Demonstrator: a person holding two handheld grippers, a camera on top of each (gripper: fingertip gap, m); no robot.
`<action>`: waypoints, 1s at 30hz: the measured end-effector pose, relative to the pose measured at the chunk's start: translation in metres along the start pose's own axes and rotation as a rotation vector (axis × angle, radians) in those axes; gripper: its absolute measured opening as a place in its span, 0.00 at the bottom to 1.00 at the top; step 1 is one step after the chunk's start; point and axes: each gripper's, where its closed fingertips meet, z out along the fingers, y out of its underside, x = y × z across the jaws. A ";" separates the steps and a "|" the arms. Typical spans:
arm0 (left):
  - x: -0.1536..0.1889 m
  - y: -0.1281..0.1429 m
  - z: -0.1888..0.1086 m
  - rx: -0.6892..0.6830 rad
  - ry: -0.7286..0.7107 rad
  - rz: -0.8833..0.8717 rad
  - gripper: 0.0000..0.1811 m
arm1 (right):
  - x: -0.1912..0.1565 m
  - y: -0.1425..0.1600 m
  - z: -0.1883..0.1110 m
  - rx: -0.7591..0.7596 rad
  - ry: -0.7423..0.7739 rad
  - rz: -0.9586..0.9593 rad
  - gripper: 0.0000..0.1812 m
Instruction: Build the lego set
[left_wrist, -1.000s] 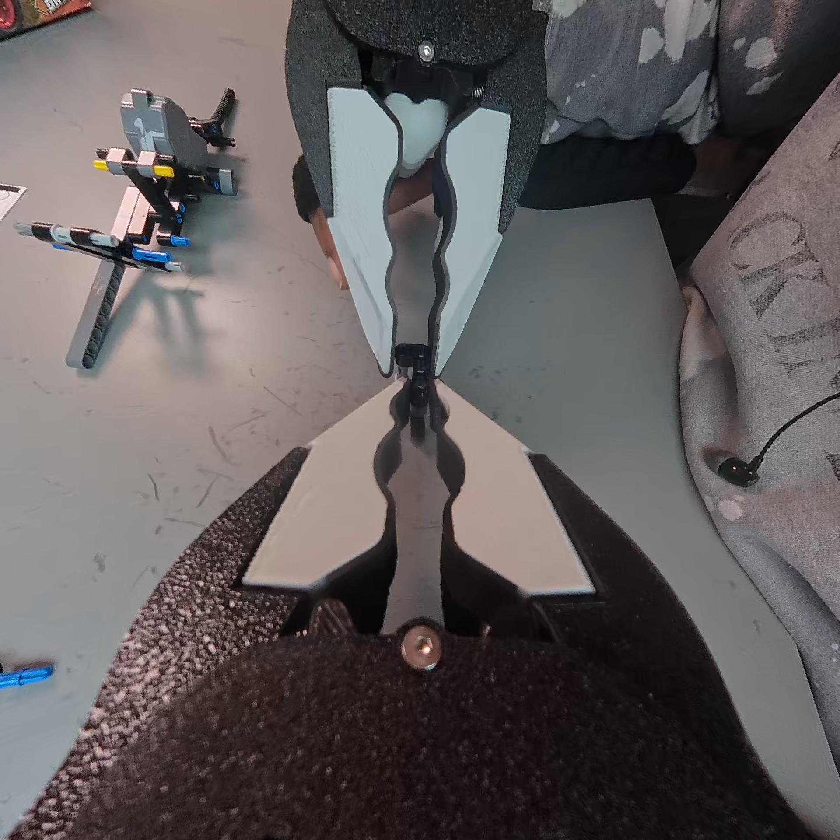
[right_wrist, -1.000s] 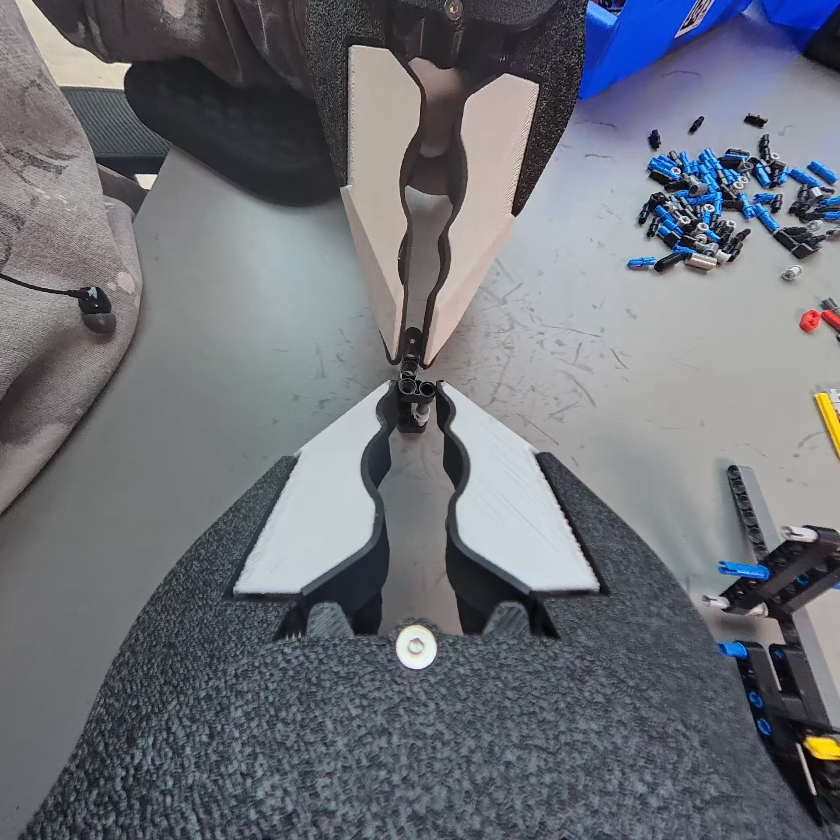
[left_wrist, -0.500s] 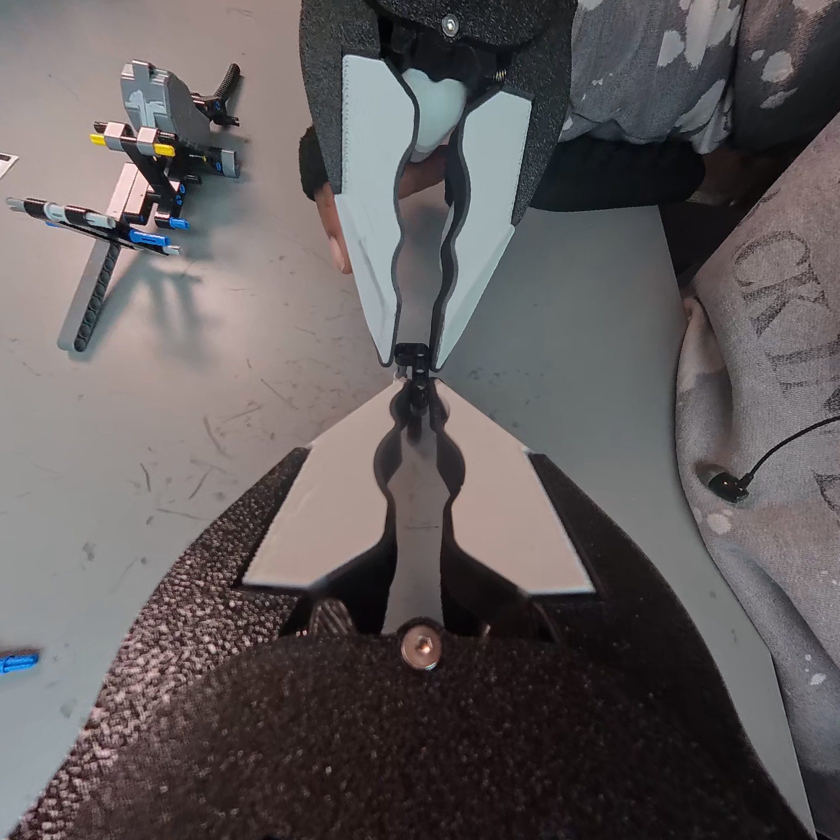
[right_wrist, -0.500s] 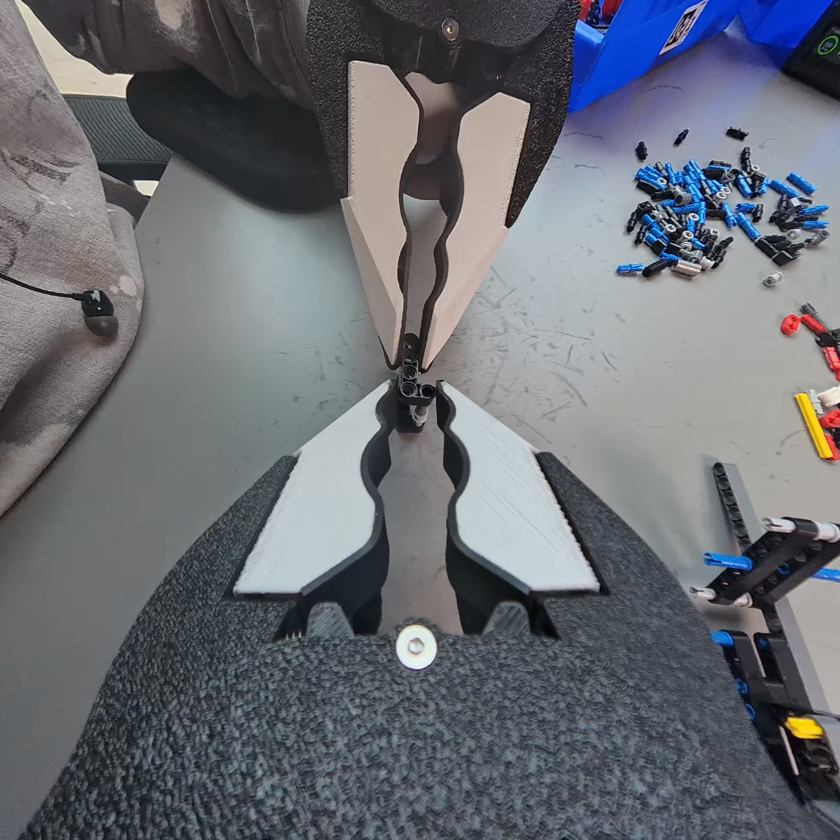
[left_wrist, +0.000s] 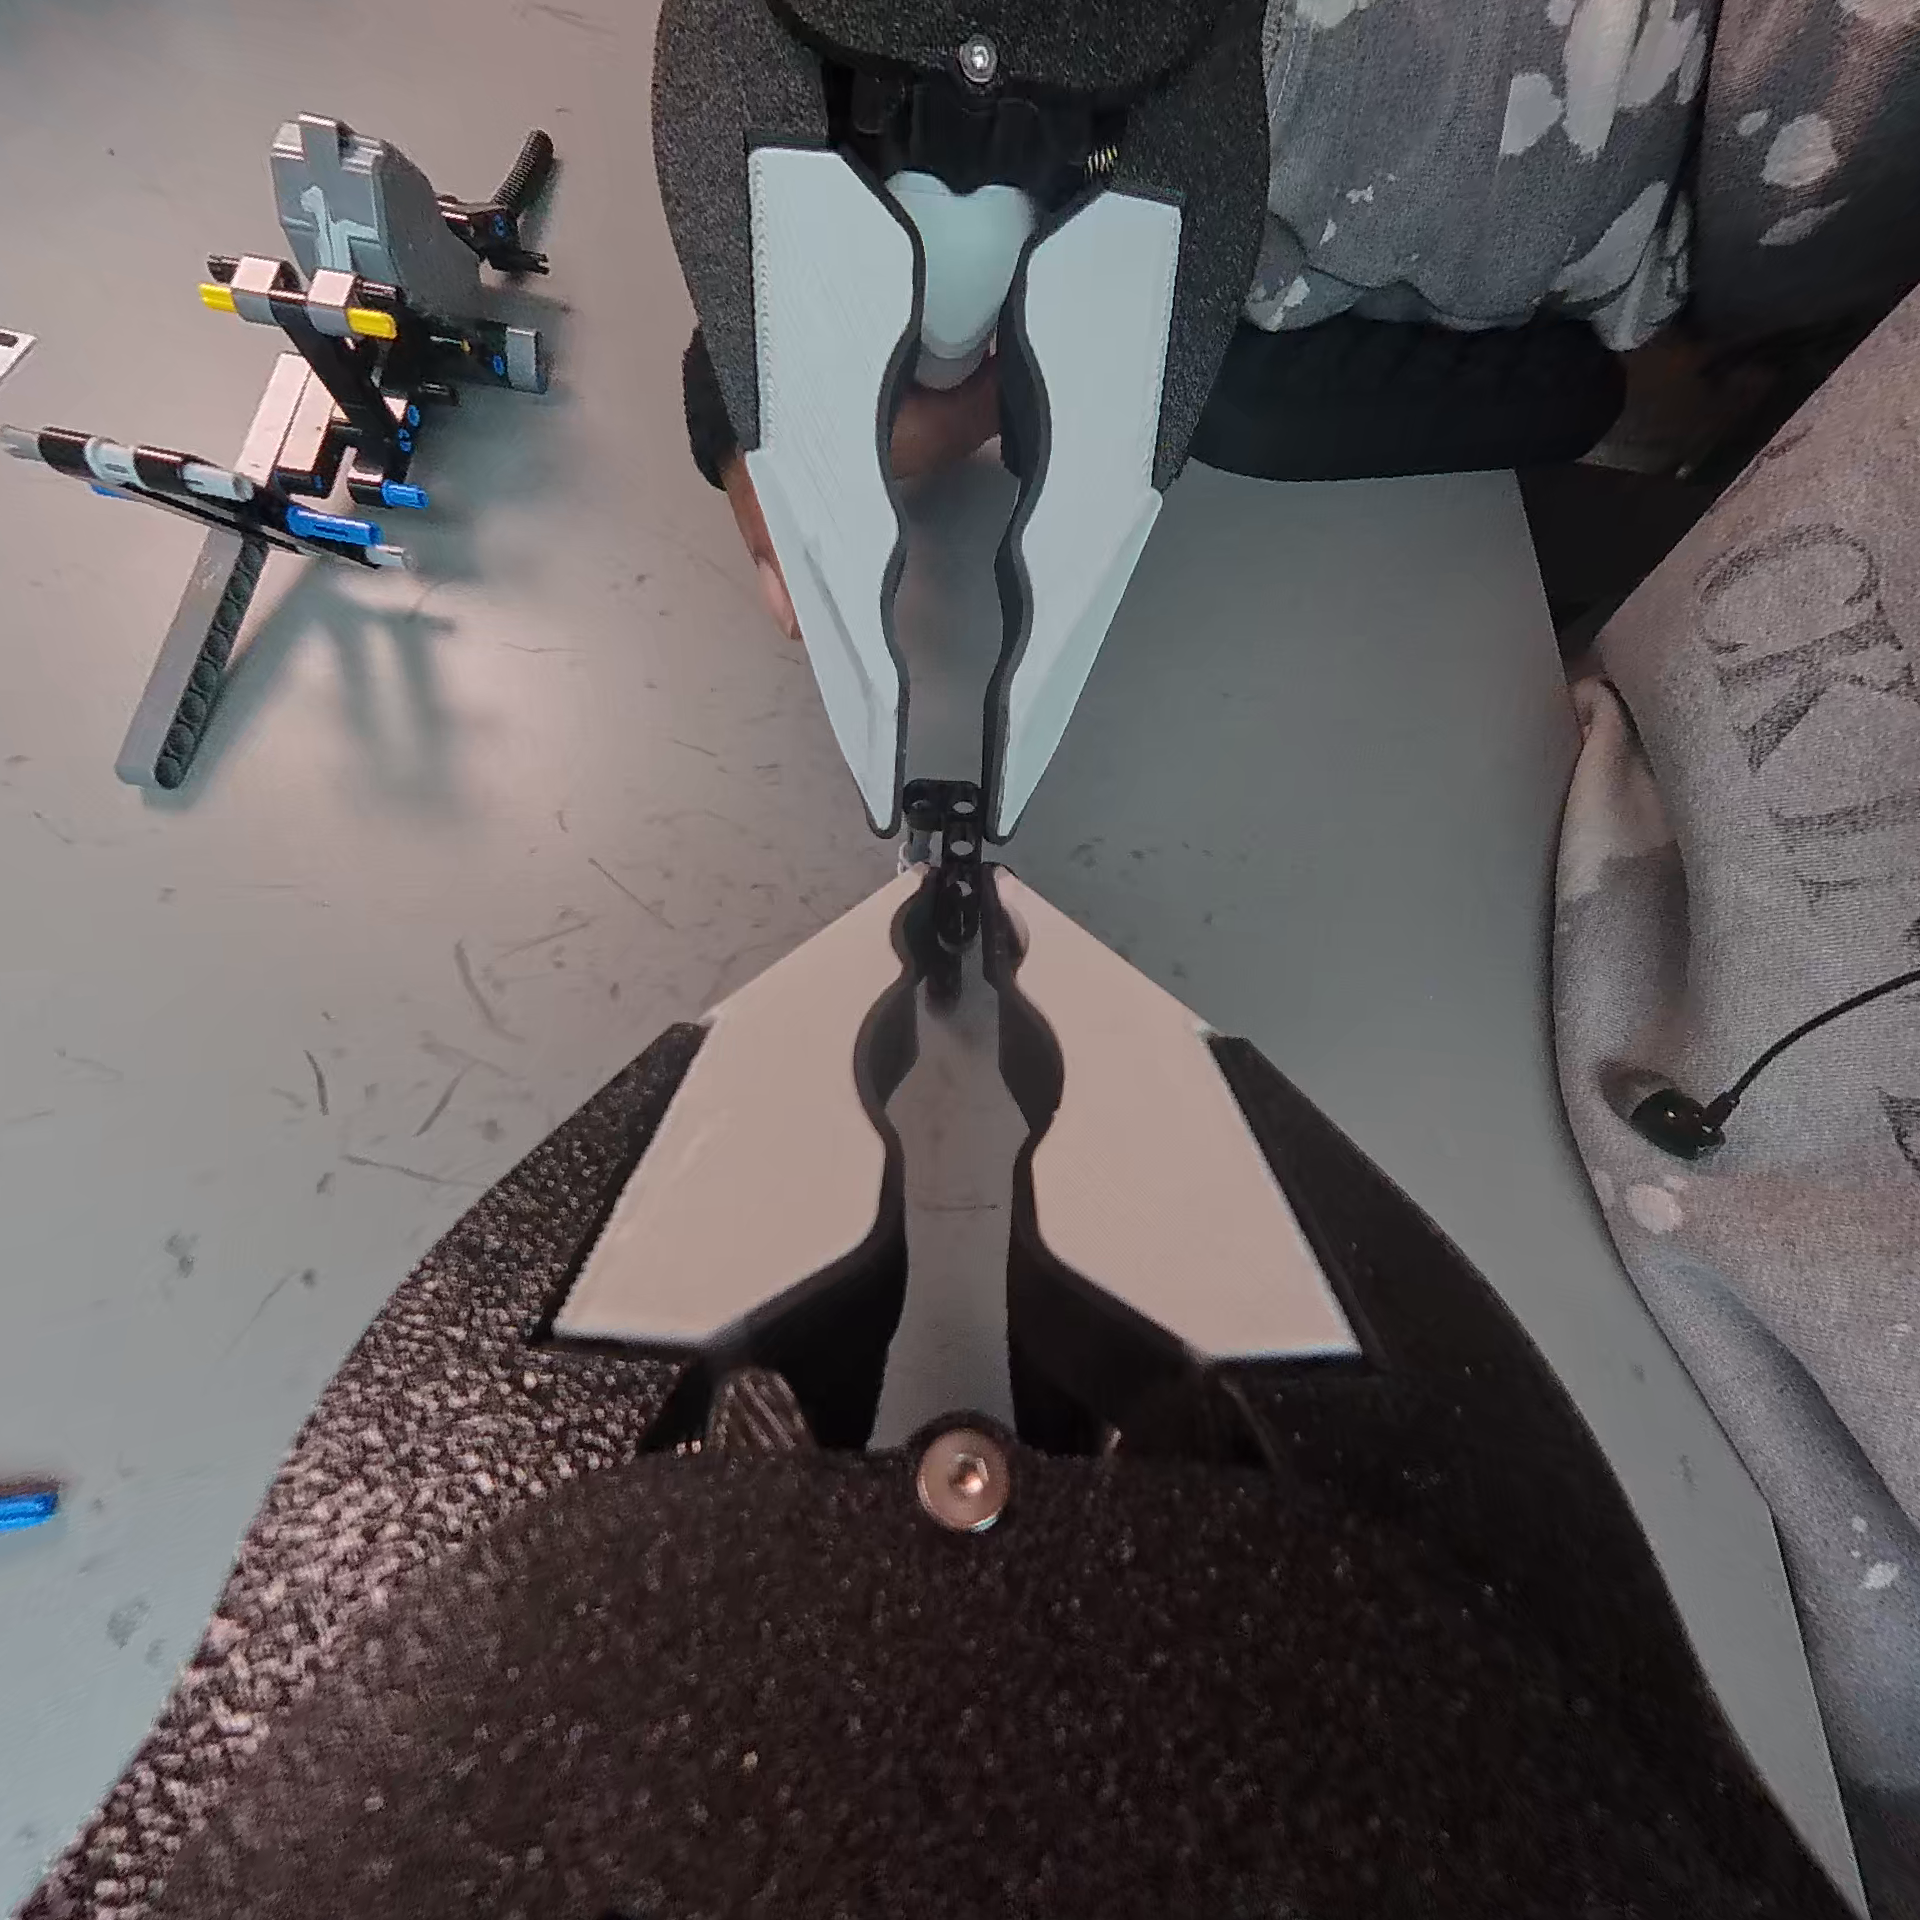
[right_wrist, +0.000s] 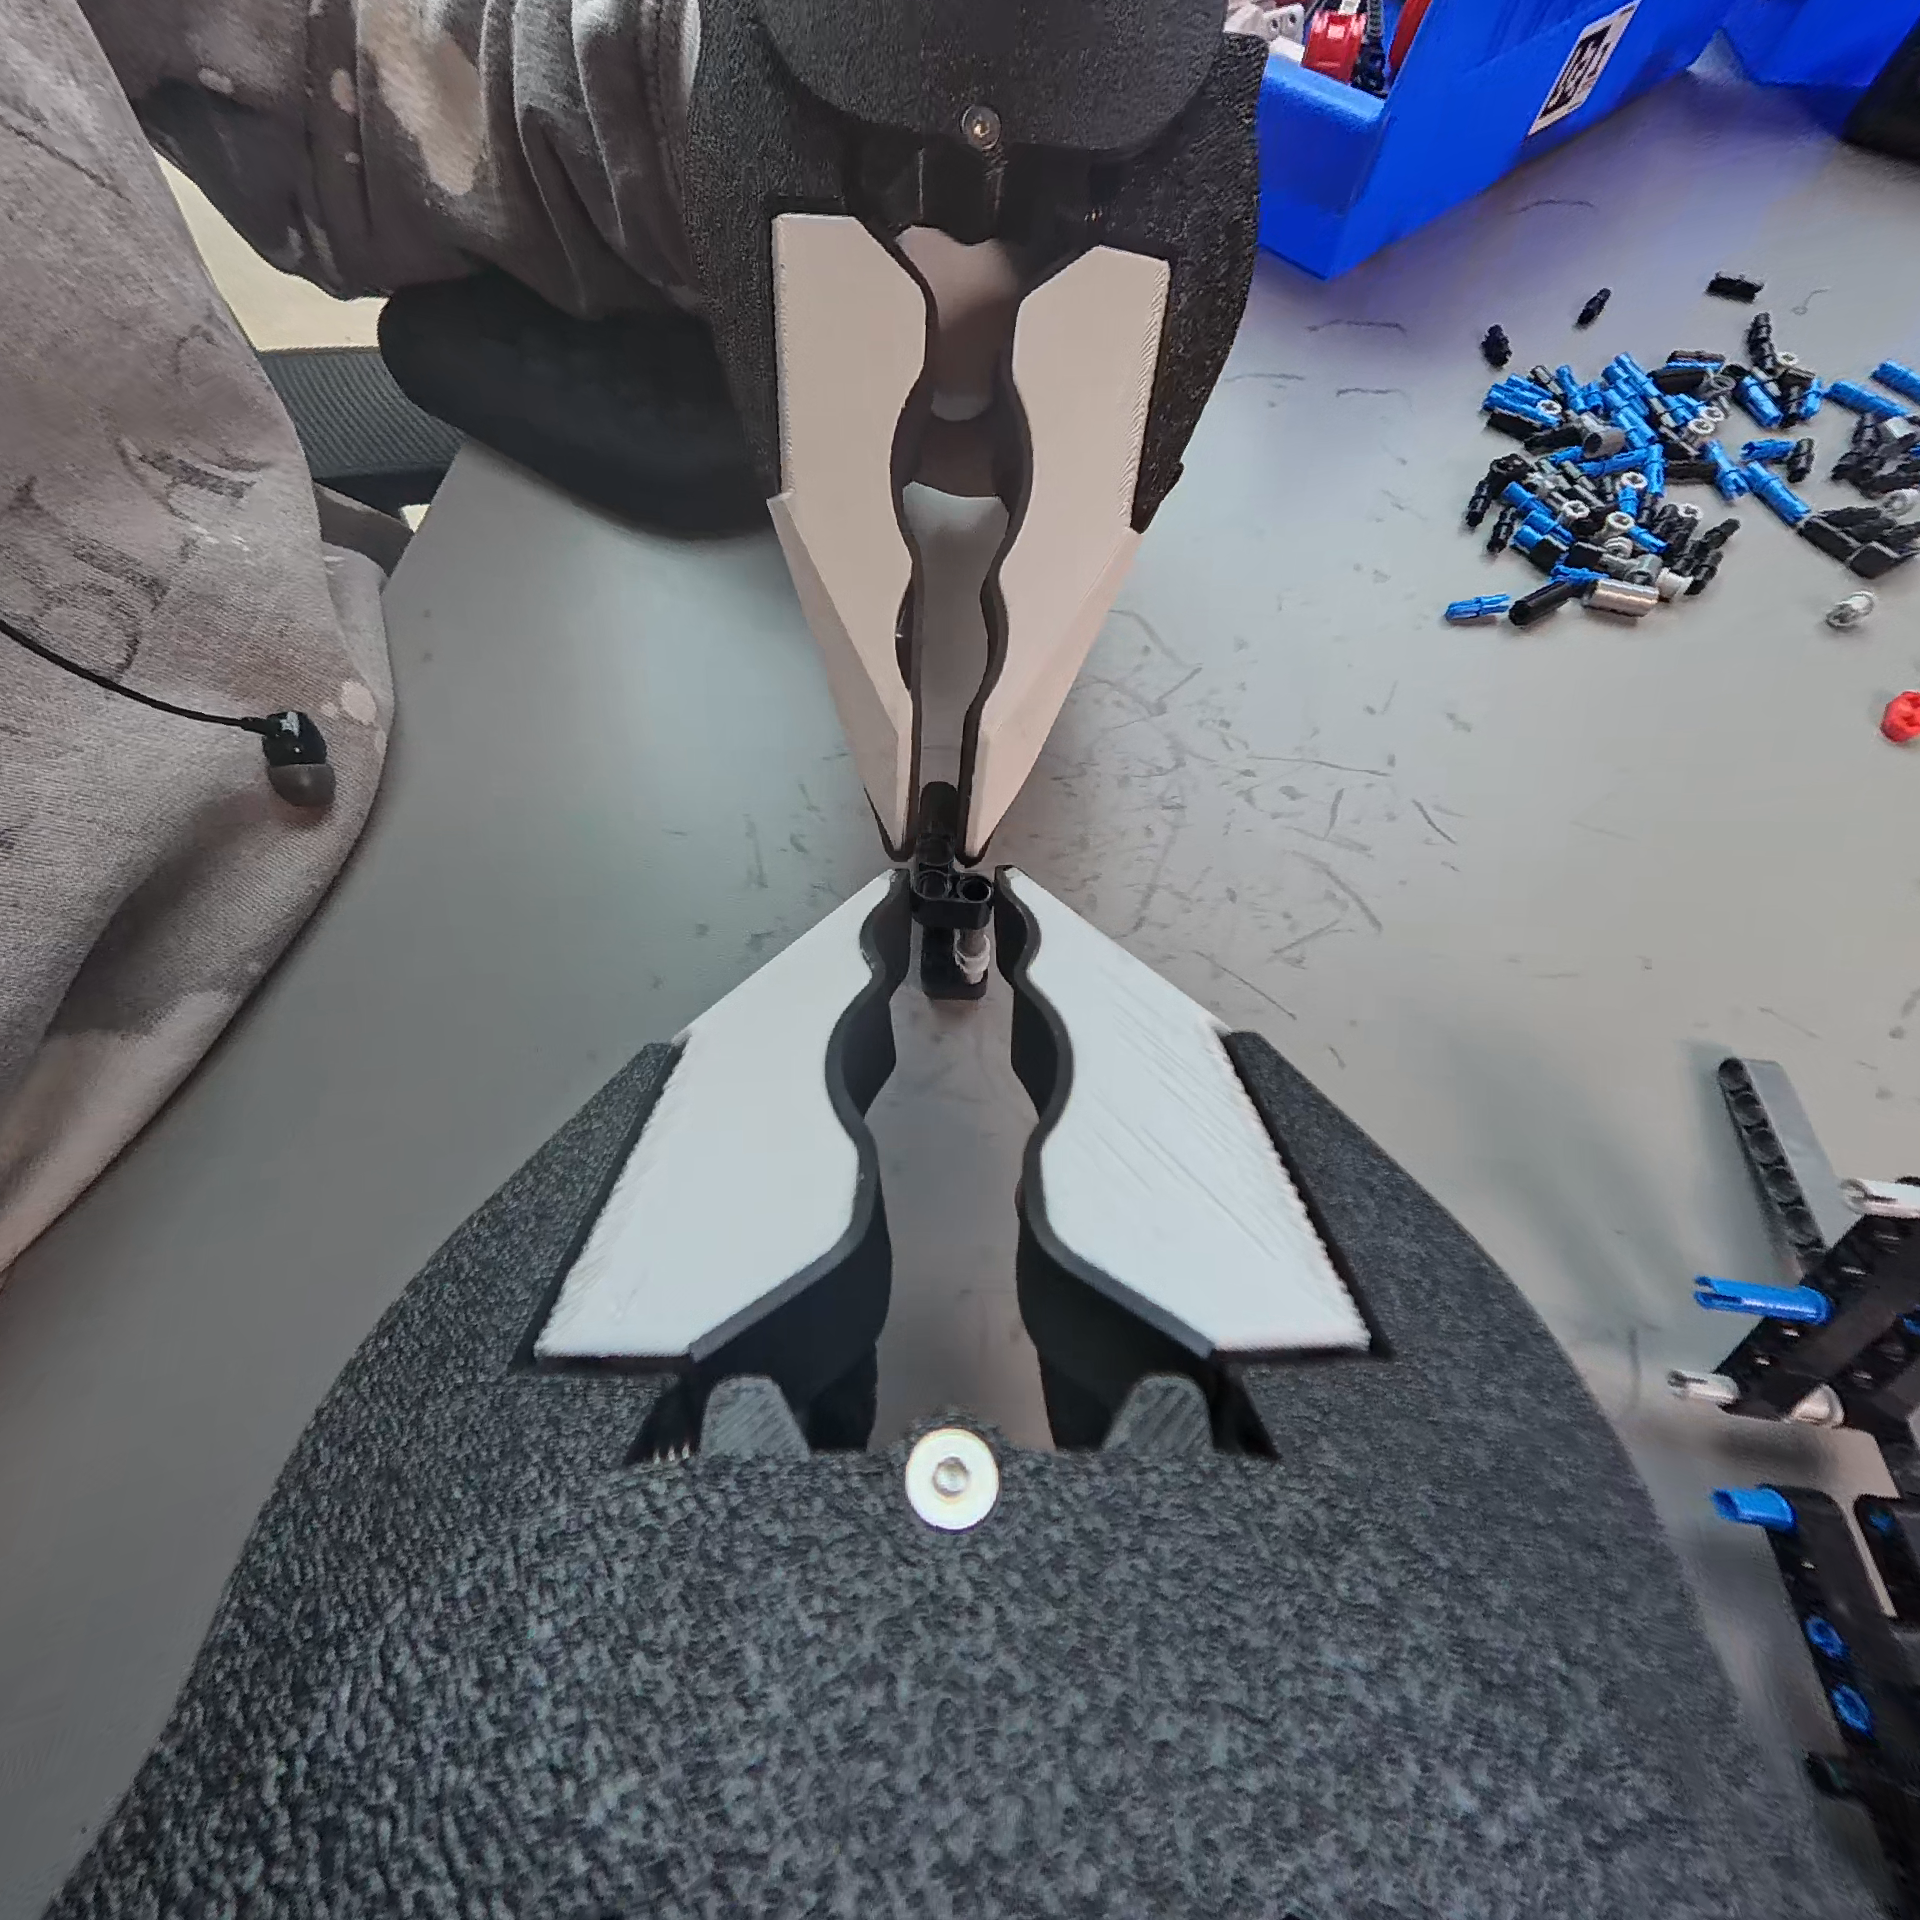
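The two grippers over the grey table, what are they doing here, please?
A person is joining two small pieces tip to tip above the scratched grey table. The left gripper is shut on a thin black holed beam. The right gripper is shut on a small black connector block with a grey pin in it. The two pieces touch; whether they are fully seated cannot be told. The half-built grey and black model and the heap of loose blue and black pins lie apart, untouched.

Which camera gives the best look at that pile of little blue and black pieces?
The right wrist view: the pile of blue and black pieces lies in plain sight on the grey table, upper right. The left wrist view does not show it.
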 end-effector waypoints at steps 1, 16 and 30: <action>0.000 0.001 0.001 -0.005 -0.007 -0.001 0.05 | 0.000 0.000 0.000 0.001 0.000 -0.001 0.09; -0.001 0.000 0.003 -0.011 -0.037 -0.044 0.05 | 0.000 0.001 -0.001 0.042 -0.010 0.006 0.09; 0.003 -0.004 0.001 -0.003 -0.026 -0.033 0.05 | -0.003 0.007 0.000 -0.017 0.004 -0.033 0.09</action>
